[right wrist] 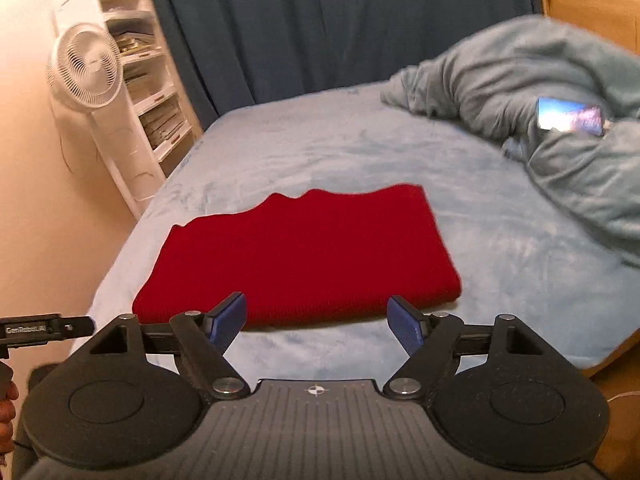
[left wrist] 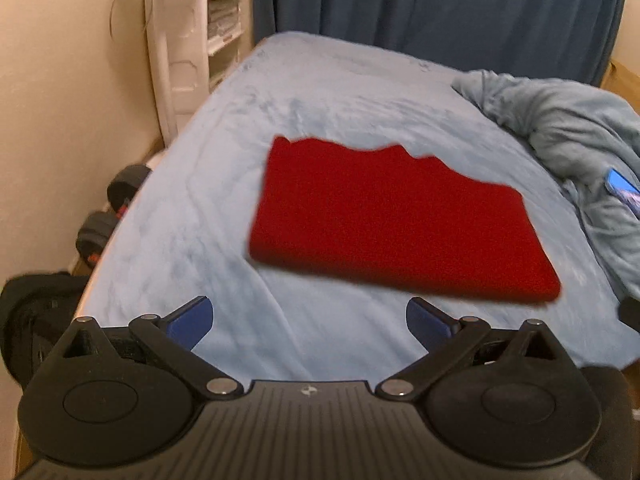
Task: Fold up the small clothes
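Note:
A red garment [left wrist: 396, 224] lies folded into a flat rectangle on the light blue bed [left wrist: 224, 168]. In the right wrist view the same red garment [right wrist: 304, 256] rests near the bed's [right wrist: 500, 240] front left part. My left gripper [left wrist: 310, 322] hangs above the bed, short of the garment's near edge, open with nothing between its blue pads [left wrist: 192, 320]. My right gripper [right wrist: 318, 320] hovers over the garment's near edge, open and empty, its blue pads [right wrist: 230, 316] apart from the cloth.
A crumpled blue-grey blanket [right wrist: 540, 92] is heaped at the right with a lit phone [right wrist: 570, 116] on it. A white fan [right wrist: 86, 72] and shelves [right wrist: 148, 92] stand by the left wall. Dumbbells [left wrist: 116, 208] lie on the floor. Dark curtains [left wrist: 440, 12] hang behind.

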